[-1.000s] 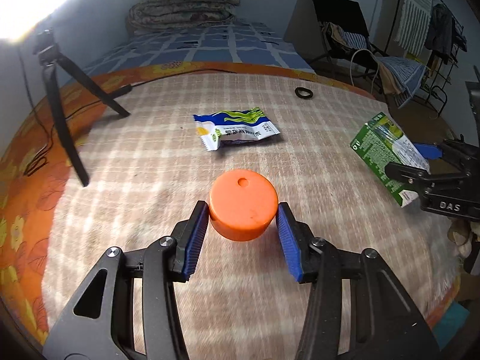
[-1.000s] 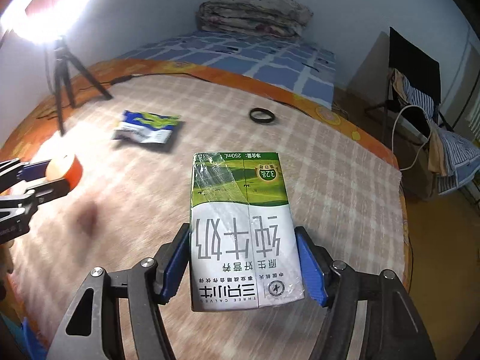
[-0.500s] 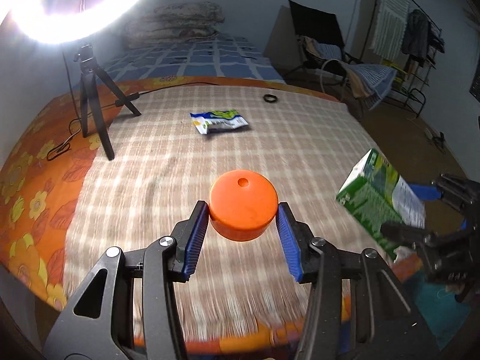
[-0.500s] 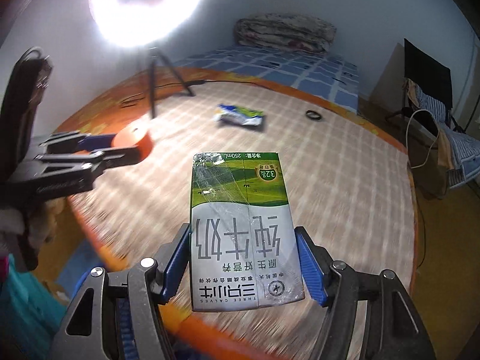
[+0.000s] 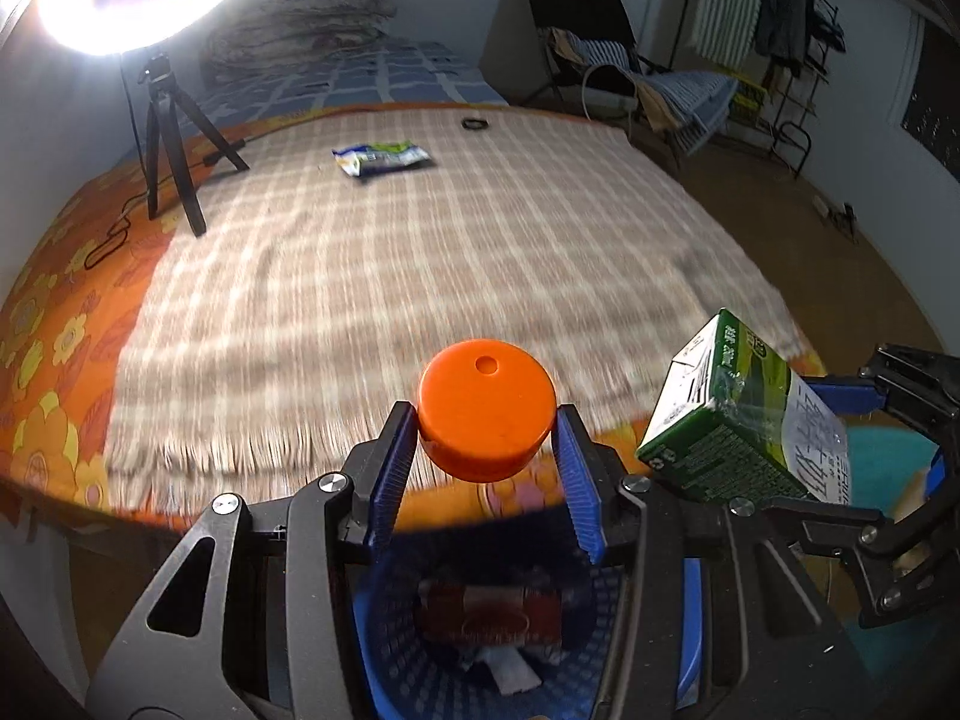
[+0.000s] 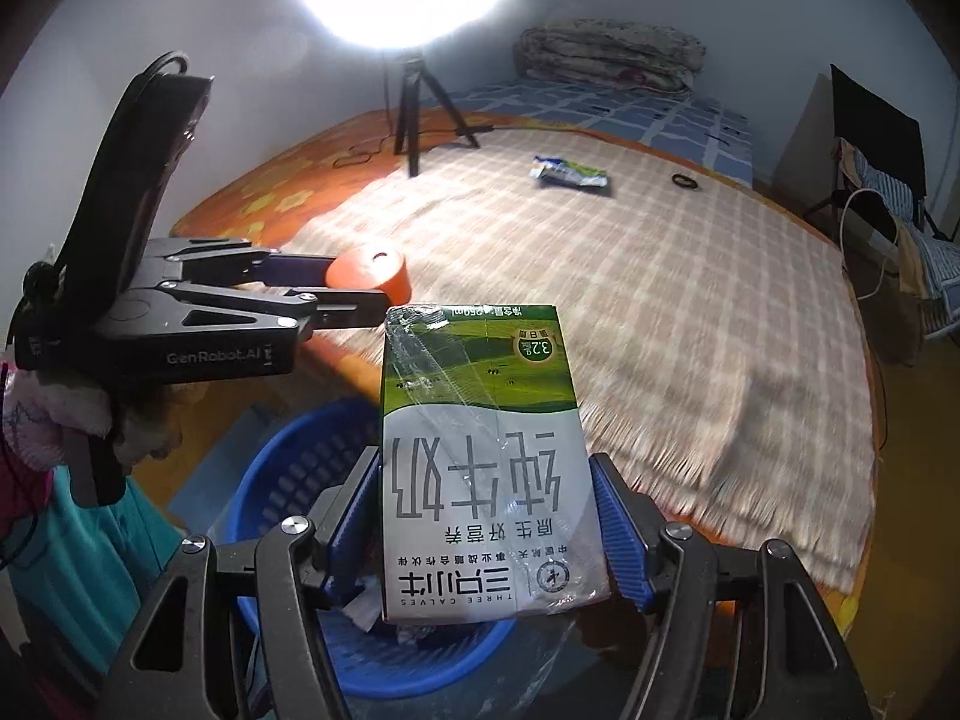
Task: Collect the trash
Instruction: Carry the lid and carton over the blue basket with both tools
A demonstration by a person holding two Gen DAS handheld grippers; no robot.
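My left gripper (image 5: pixel 485 450) is shut on an orange round cap (image 5: pixel 486 408), held past the bed's near edge and above a blue plastic basket (image 5: pixel 396 624) that holds a red wrapper and bits of paper. My right gripper (image 6: pixel 487 516) is shut on a green and white milk carton (image 6: pixel 480 450), held over the same blue basket (image 6: pixel 288 468). The carton (image 5: pixel 744 420) shows at the right of the left wrist view, and the orange cap (image 6: pixel 369 273) at the left of the right wrist view. A blue and white snack packet (image 5: pixel 381 157) lies far back on the checked blanket (image 5: pixel 420 252).
A ring light on a black tripod (image 5: pixel 171 138) stands on the bed's left side with a cable trailing. A small black ring (image 5: pixel 476 123) lies near the far edge. A chair with clothes (image 5: pixel 606 72) and a drying rack stand to the right. Something teal (image 6: pixel 102 540) sits beside the basket.
Both grippers have pulled back from over the blanket to beyond the bed's near edge, carrying the cap and the carton. The blue basket has come into view beneath them.
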